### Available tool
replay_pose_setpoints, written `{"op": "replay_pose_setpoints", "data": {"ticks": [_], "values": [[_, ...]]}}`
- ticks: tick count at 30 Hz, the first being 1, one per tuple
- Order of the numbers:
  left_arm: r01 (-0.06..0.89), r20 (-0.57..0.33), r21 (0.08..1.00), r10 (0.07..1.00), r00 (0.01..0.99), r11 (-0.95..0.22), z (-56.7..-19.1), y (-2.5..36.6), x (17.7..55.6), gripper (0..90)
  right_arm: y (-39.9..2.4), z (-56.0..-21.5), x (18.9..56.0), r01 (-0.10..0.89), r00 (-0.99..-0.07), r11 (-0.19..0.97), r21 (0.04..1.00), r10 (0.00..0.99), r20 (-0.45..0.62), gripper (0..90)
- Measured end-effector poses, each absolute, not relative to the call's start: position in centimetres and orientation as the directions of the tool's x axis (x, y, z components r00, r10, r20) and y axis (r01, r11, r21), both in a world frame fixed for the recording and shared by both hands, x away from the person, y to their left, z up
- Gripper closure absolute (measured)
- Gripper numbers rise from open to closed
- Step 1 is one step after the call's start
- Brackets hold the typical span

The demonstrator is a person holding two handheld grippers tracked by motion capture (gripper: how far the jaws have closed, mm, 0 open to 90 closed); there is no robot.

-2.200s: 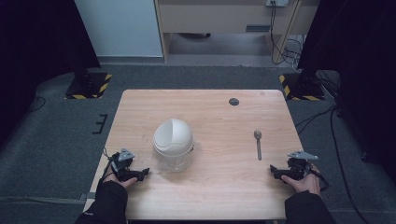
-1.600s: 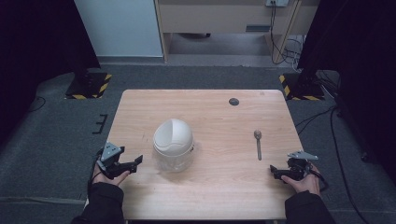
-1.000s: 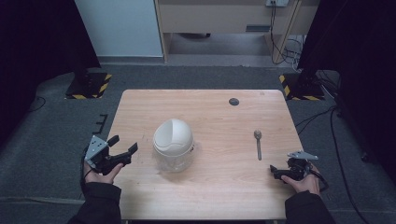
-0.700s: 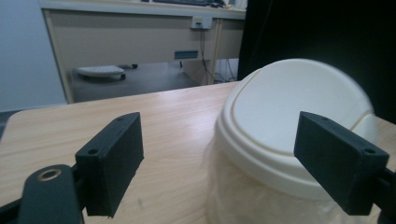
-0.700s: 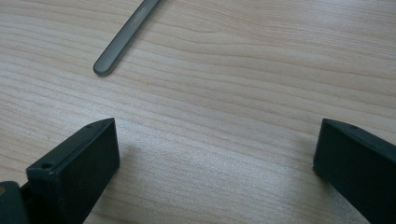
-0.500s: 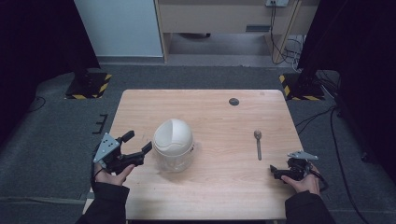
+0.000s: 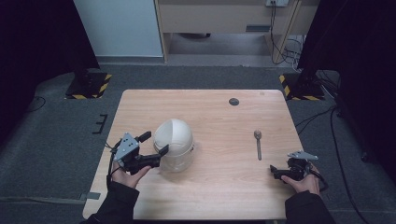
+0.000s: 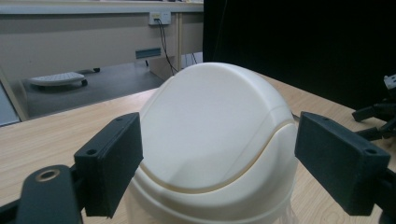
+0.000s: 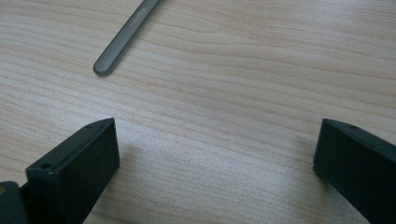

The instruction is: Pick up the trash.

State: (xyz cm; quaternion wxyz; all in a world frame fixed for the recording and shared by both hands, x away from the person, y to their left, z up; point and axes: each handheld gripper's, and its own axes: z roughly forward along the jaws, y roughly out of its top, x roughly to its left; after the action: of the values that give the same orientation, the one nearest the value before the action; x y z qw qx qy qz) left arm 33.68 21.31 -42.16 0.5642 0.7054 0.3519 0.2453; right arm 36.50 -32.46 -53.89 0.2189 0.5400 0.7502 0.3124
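The left hand-held gripper (image 7: 155,143) is held wide open around a white domed bin (image 7: 173,144), contents hidden. The right hand-held gripper (image 7: 276,172) is rested open and empty on the desk (image 7: 219,116), near a spoon (image 7: 258,143).

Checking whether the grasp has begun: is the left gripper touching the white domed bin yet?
Cannot tell. In the left gripper view the left gripper has its open jaws on either side of the white domed bin, overlapping its edges, so neither contact nor gap shows plainly.

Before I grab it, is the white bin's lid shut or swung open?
Shut. The bin stands upright, its domed lid closed flush, with no gap along the seam.
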Motion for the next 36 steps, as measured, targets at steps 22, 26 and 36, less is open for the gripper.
{"op": "replay_pose_setpoints", "data": {"ticks": [22, 26, 36], "values": [[0.278, -0.037, 0.936, 0.725, 0.687, -0.216, -44.0, 18.1, 35.0, 11.1, -32.5, -53.9, 36.5, 0.673, -0.321, 0.222, 0.705, 0.947, 0.008, 0.6], [0.285, -0.034, 0.930, 0.720, 0.693, -0.230, -44.2, 17.6, 35.2, 10.8, -32.5, -53.9, 36.5, 0.673, -0.321, 0.222, 0.705, 0.947, 0.008, 0.6], [0.278, -0.050, 0.940, 0.727, 0.685, -0.197, -43.4, 18.5, 34.4, 11.6, -32.5, -53.9, 36.5, 0.673, -0.322, 0.222, 0.705, 0.947, 0.009, 0.7]]}}
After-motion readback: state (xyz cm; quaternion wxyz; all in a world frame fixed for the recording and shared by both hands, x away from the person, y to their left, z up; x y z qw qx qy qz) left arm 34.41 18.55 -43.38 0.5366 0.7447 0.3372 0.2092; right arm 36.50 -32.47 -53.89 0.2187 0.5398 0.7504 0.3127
